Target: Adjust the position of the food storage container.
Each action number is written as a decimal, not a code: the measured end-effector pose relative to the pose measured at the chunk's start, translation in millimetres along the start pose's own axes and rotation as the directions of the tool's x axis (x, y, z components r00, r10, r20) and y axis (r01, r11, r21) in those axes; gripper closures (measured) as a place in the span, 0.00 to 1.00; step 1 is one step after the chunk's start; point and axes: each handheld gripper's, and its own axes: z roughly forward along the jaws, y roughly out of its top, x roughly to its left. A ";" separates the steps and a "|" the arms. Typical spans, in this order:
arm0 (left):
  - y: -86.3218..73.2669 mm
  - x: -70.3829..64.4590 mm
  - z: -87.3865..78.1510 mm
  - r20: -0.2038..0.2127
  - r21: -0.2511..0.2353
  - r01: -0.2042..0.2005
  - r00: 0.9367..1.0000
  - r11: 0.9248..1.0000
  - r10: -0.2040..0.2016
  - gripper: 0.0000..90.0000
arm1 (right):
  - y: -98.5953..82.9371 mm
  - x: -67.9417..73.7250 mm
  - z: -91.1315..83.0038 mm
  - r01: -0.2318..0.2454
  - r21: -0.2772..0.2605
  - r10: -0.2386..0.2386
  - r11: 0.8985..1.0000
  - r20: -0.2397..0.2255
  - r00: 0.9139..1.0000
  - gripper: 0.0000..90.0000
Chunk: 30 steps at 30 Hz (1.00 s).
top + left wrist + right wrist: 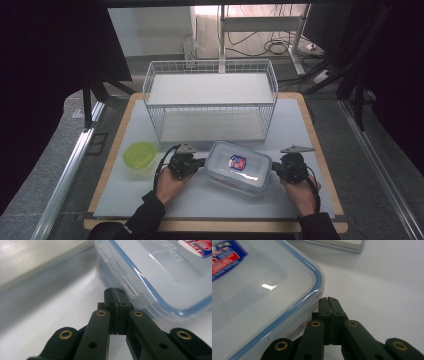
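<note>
While the clear food box [238, 166] with its blue-edged lid is sitting on the white mat [295, 125] just near of the wire rack [210, 100], the person is pressing a gripper against each of its short ends. The left gripper [196, 164] is resting at the box's left end, and in the left gripper view its jaws are closed flat together with nothing between them, the tips lying against the side flap of the lid [140, 277]. The right gripper [276, 169] is doing the same at the right end; its own view is showing the jaws pinched shut and empty, tucked under the lid's rounded corner [312, 287]. So the box appears to be getting squeezed between two closed tips rather than gripped. That is looking risky: if one side is pushing harder, or the tips are sliding on the smooth plastic, the box could be twisting, tilting or slipping free during a lift. A tip could also be catching a flap and popping it open. The green tub [139, 156] is standing to the left, close enough to be getting knocked.
</note>
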 end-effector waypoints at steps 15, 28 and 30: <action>-30.4 -10.7 -41.8 -0.073 0.044 0.048 0.996 0.998 -0.045 1.00 | 24.2 26.5 34.9 0.061 0.012 -0.060 0.998 -0.075 0.995 1.00; -45.5 -18.4 -61.4 -0.100 0.055 0.042 0.994 0.998 -0.036 0.97 | 26.7 40.1 42.0 0.120 0.004 -0.119 0.993 -0.109 0.987 0.97; -45.5 -17.9 -64.5 -0.146 0.056 0.015 0.989 0.998 -0.007 0.94 | 26.0 38.9 39.2 0.138 -0.002 -0.138 0.990 -0.100 0.985 0.94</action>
